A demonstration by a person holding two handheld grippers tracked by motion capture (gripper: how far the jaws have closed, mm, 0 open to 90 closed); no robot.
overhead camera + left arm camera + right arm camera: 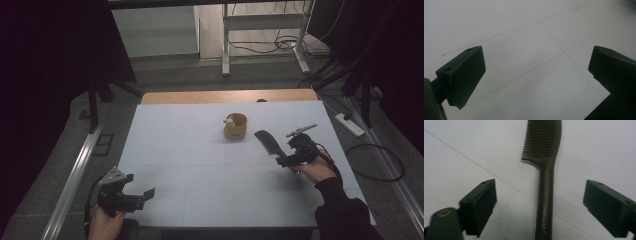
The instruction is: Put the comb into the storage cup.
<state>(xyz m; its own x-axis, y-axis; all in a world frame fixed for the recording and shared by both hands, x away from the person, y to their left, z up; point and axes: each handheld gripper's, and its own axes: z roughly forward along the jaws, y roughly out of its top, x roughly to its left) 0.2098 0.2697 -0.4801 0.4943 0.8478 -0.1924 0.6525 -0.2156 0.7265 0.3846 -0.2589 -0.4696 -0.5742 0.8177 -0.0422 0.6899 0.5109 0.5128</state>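
- A dark brown plastic comb with a long straight handle lies flat on the pale grey worktop, right of centre in the high view.
- In the right gripper view its handle runs up between the two black jaws, touching neither, with clear space on both sides; small pale lettering on the handle reads "Creative Art".
- The top of the toothed head is cut off by that view's upper edge, and the handle's end passes out of the bottom edge.
- The right gripper is released, jaws spread wide, and sits at the handle end of the comb; a hand in a dark sleeve holds it from the lower right.
- From above, the gripper's body covers the handle's end, so whether it touches the comb there is hard to tell.
- A small round tan wooden cup stands upright beyond the comb, near the worktop's middle and apart from it; something small and whitish sits at its rim, too small to make out.
- The left gripper is also released, jaws wide apart over bare worktop at the near left corner, well apart from the comb; a grey three-cornered plate sits on top.
- Its own view shows faint thin lines crossing the worktop surface between the jaws.
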